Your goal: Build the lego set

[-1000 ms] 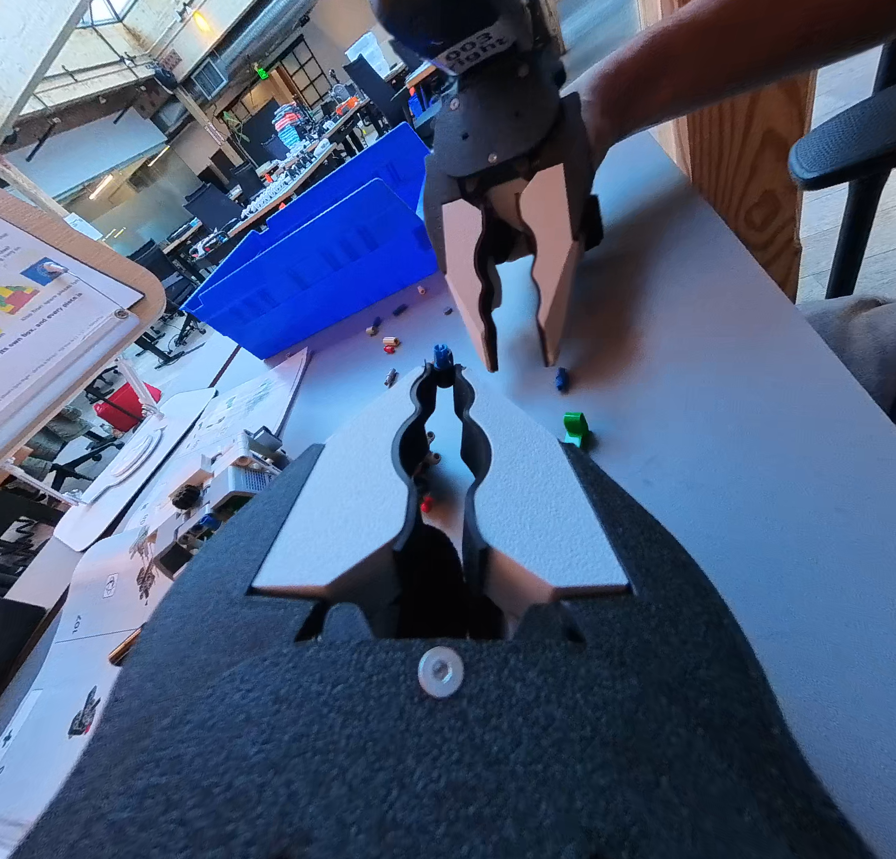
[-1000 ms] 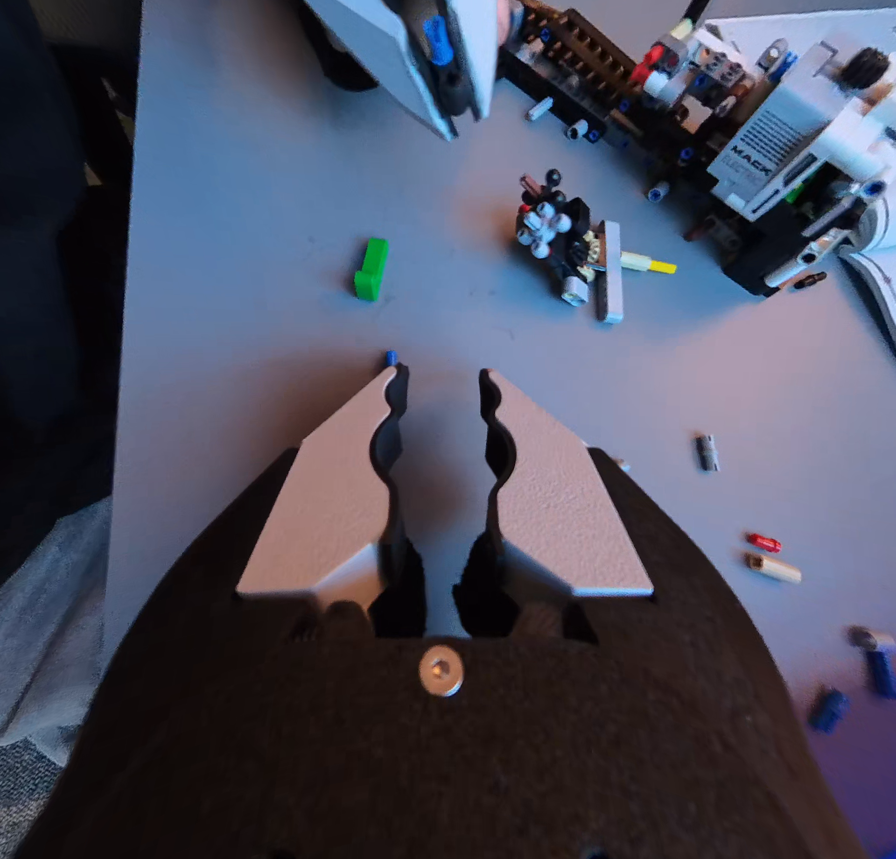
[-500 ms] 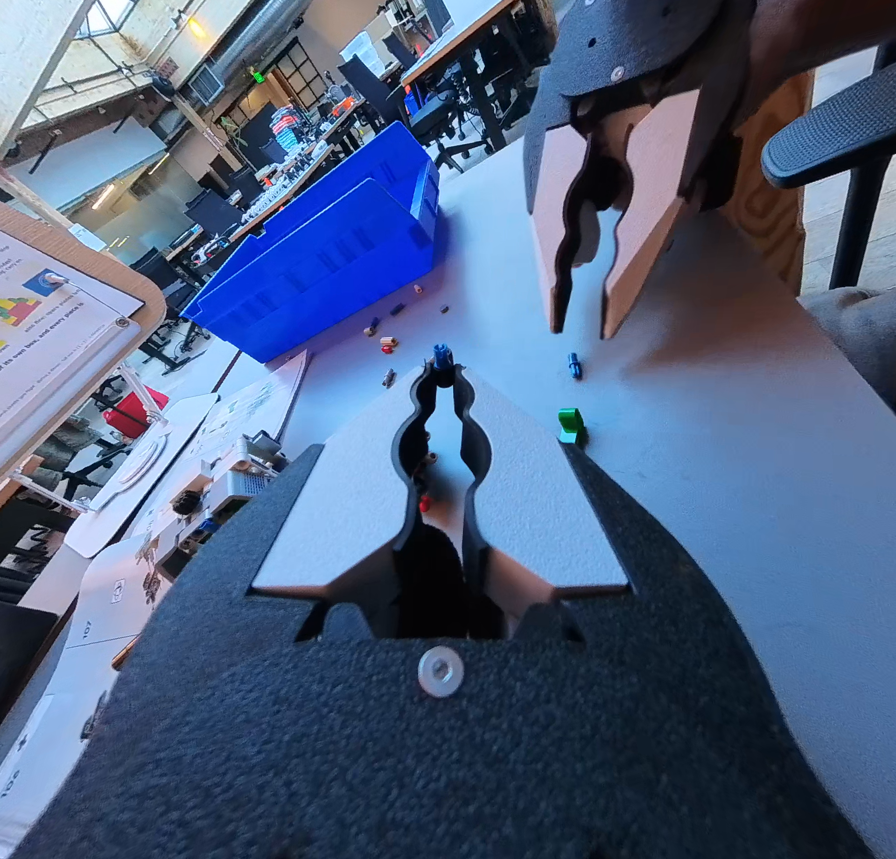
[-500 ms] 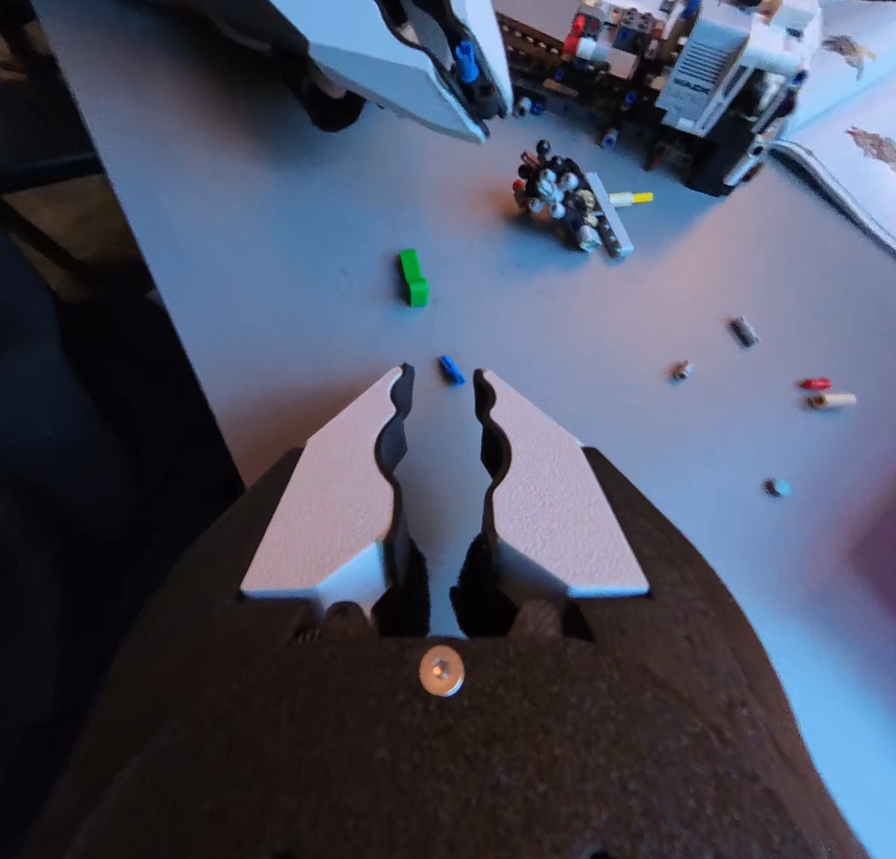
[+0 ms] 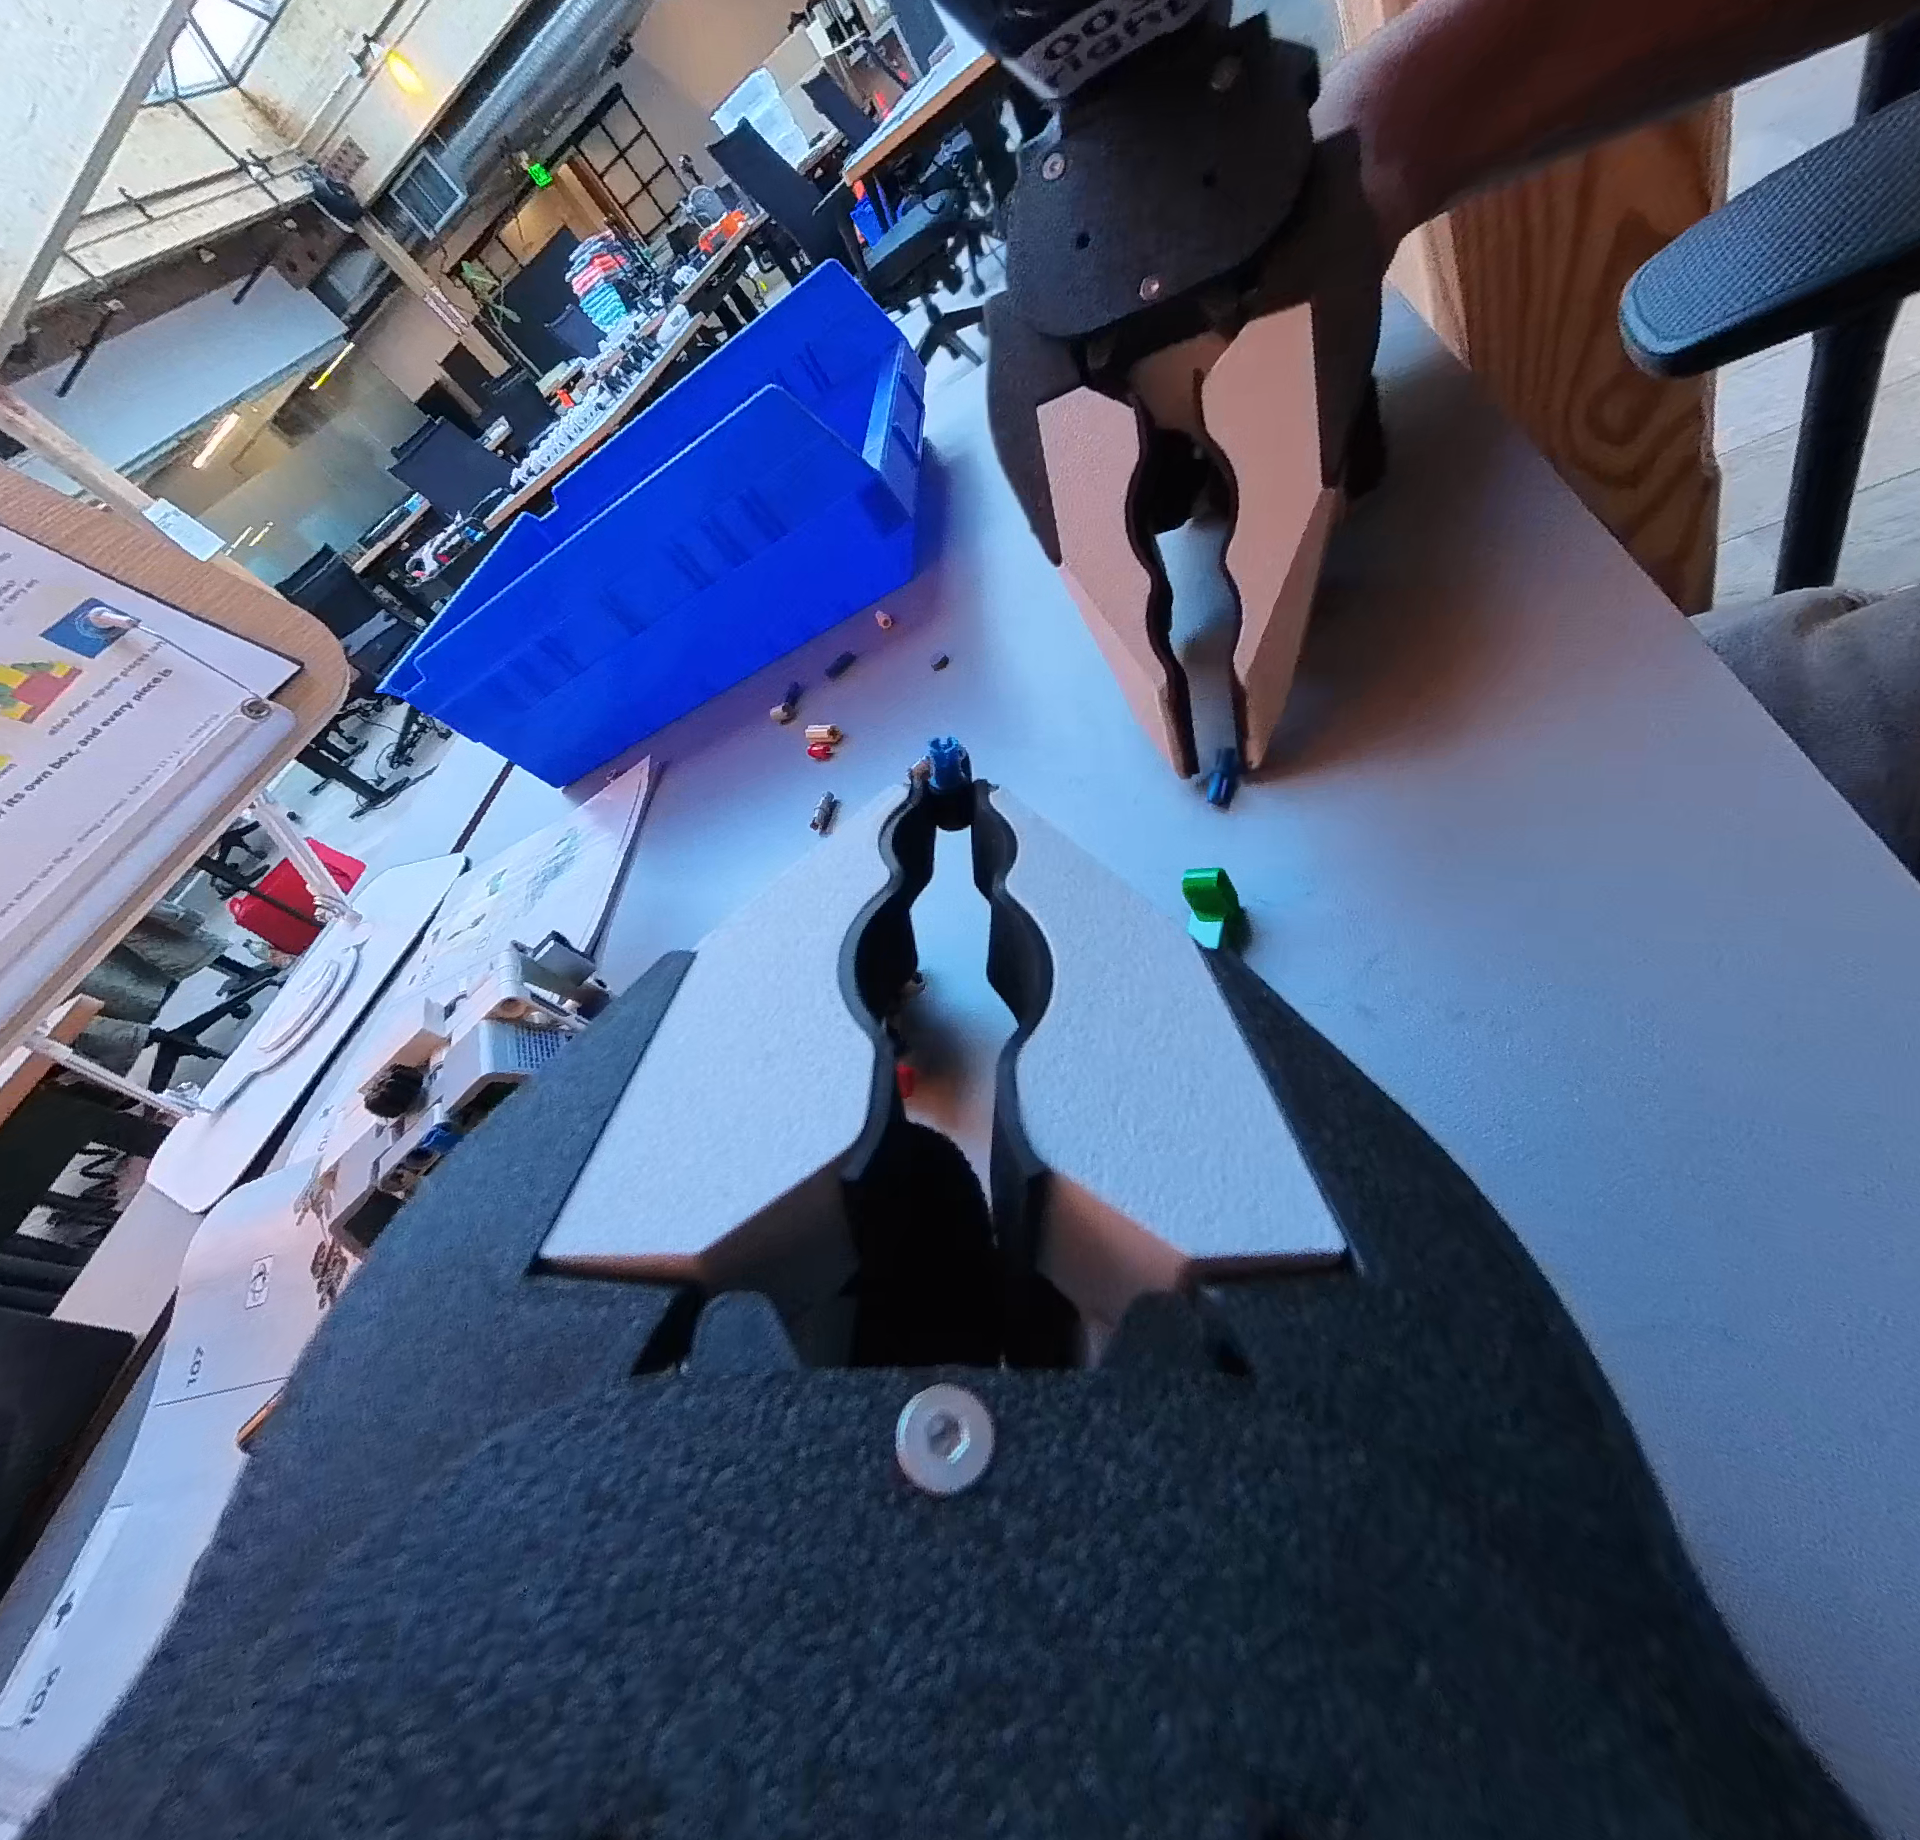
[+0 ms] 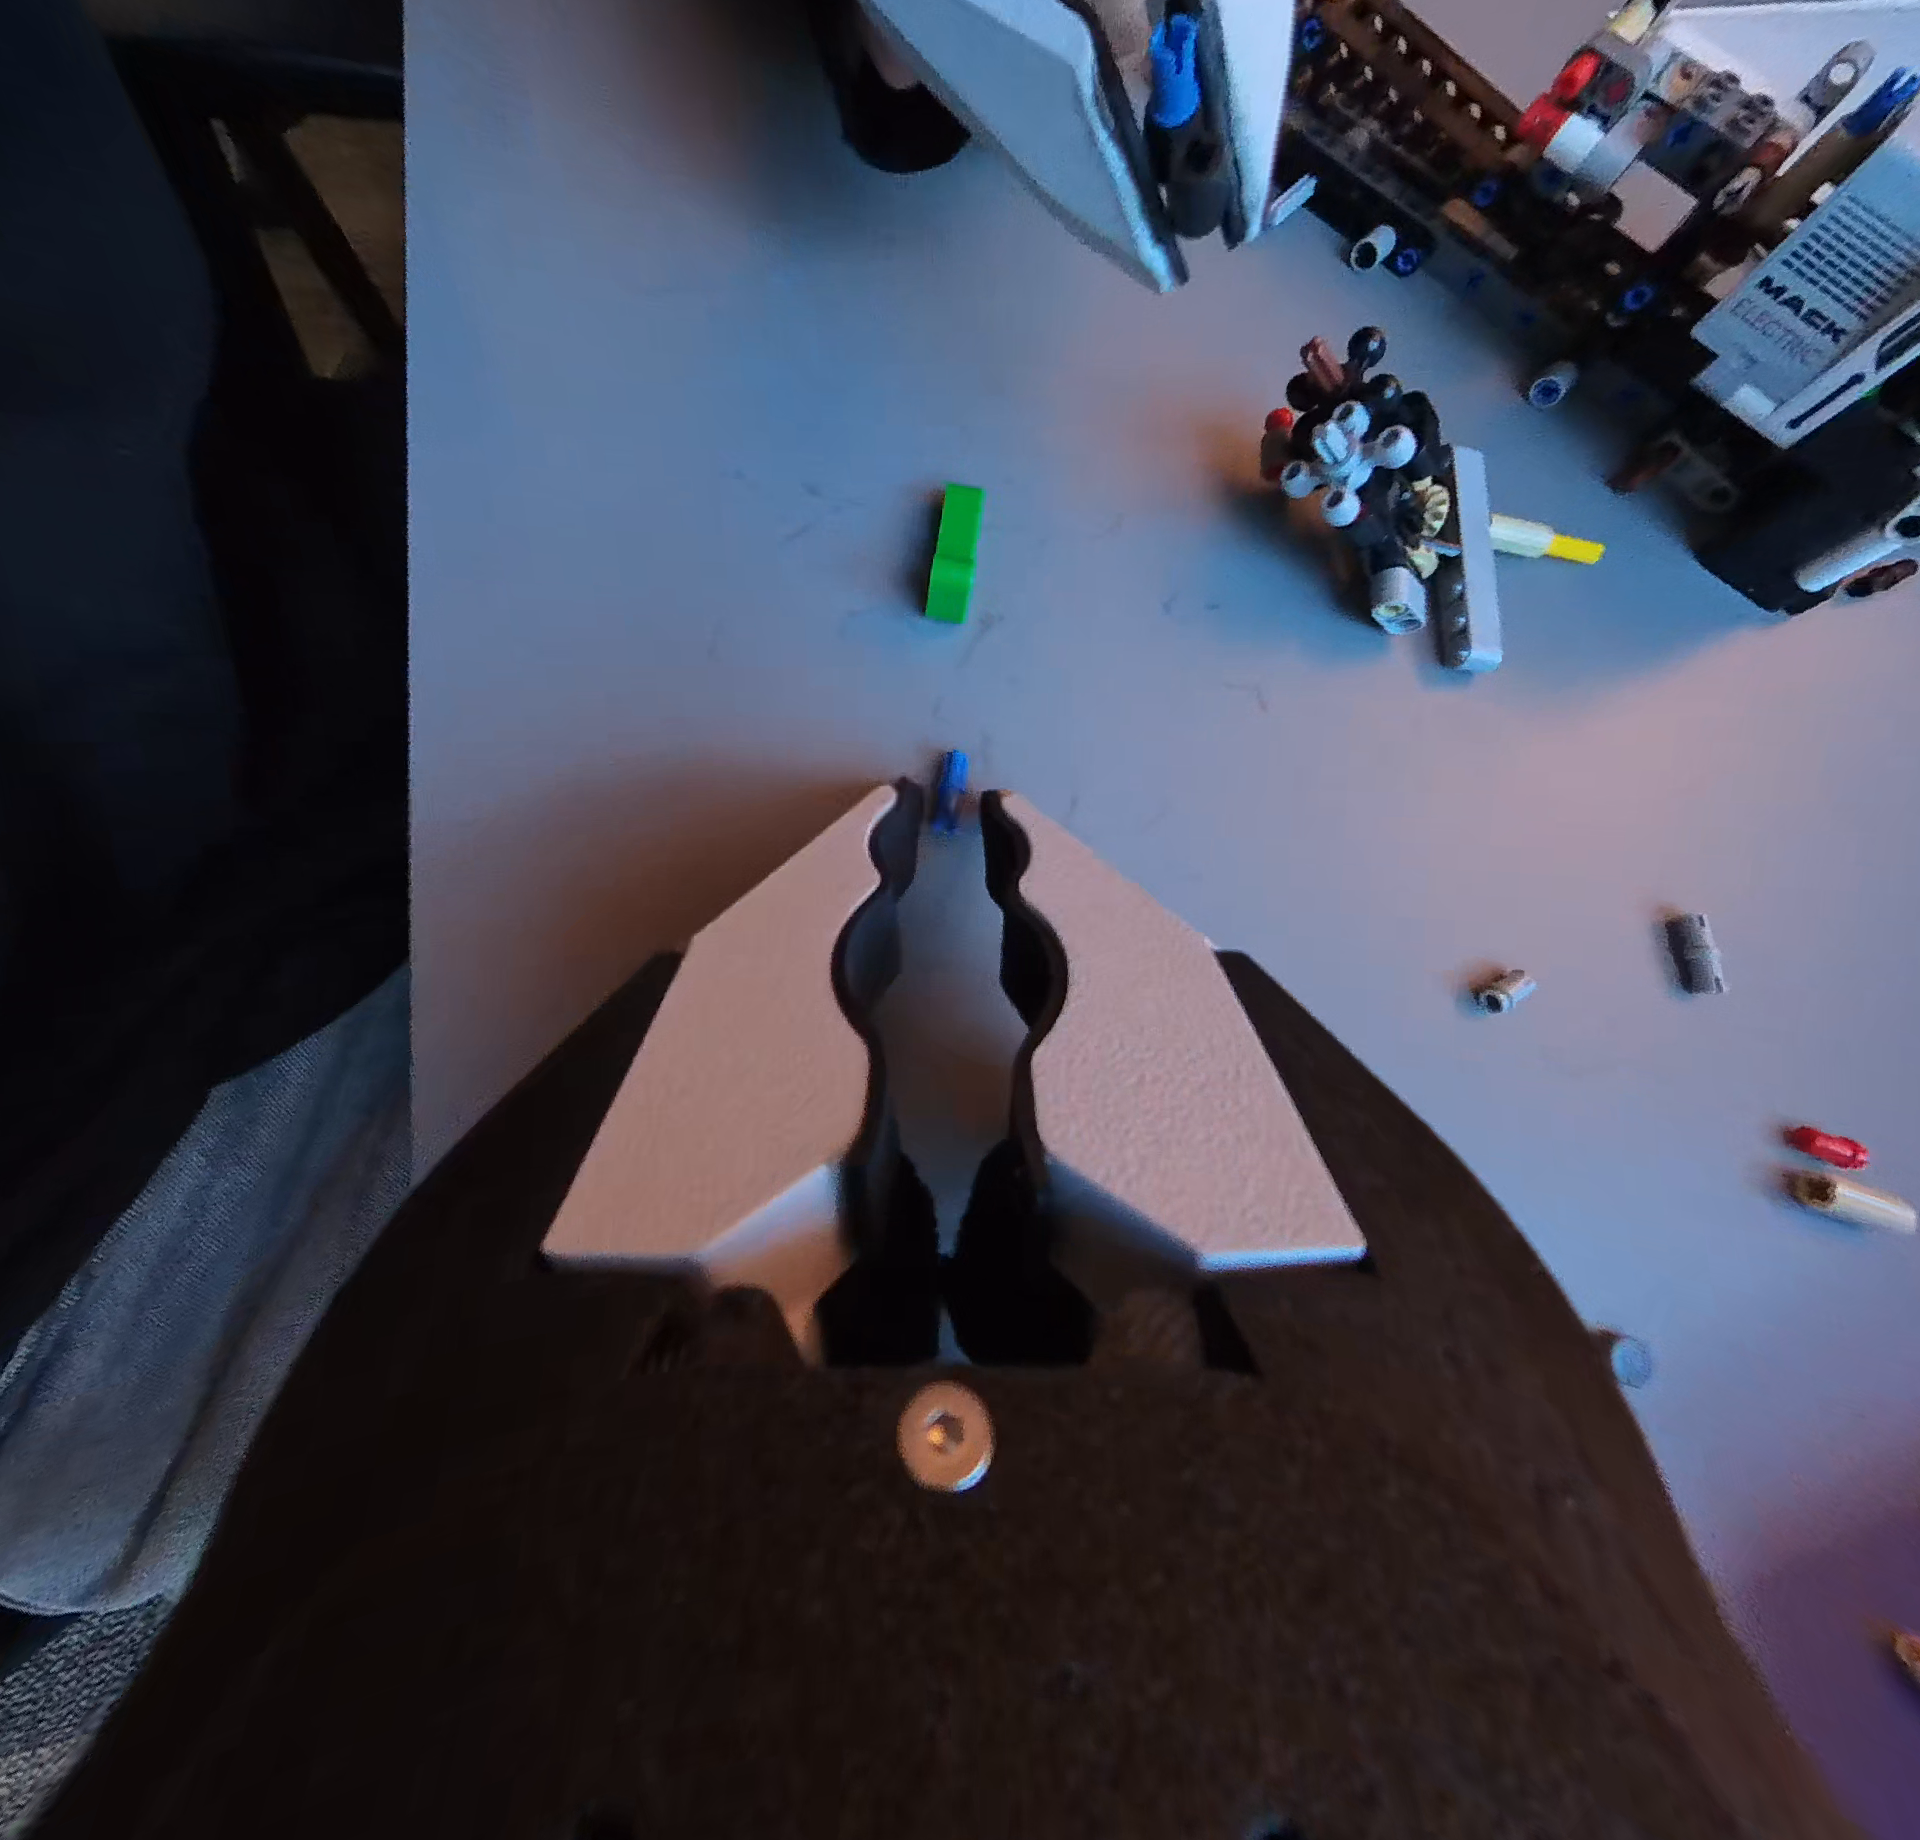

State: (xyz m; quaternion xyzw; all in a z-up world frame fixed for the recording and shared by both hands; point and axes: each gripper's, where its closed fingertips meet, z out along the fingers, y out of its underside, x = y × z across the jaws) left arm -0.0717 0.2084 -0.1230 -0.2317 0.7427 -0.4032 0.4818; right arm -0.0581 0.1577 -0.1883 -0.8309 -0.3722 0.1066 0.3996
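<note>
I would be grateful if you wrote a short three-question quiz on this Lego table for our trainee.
1. True or false: the left tool grips a blue pin.
2. What colour is the piece lying loose between the two tools?
3. The right tool has its tips around: A) a red pin, B) a second blue pin, C) nothing.

Key: 1 true; 2 green; 3 B.

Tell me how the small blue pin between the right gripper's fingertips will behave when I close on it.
The blue pin looks round and tiny, so it may roll or squirt out from the right gripper. It is probably stiff, light plastic. It lies flat on the table, so the tips must pinch low.
</note>
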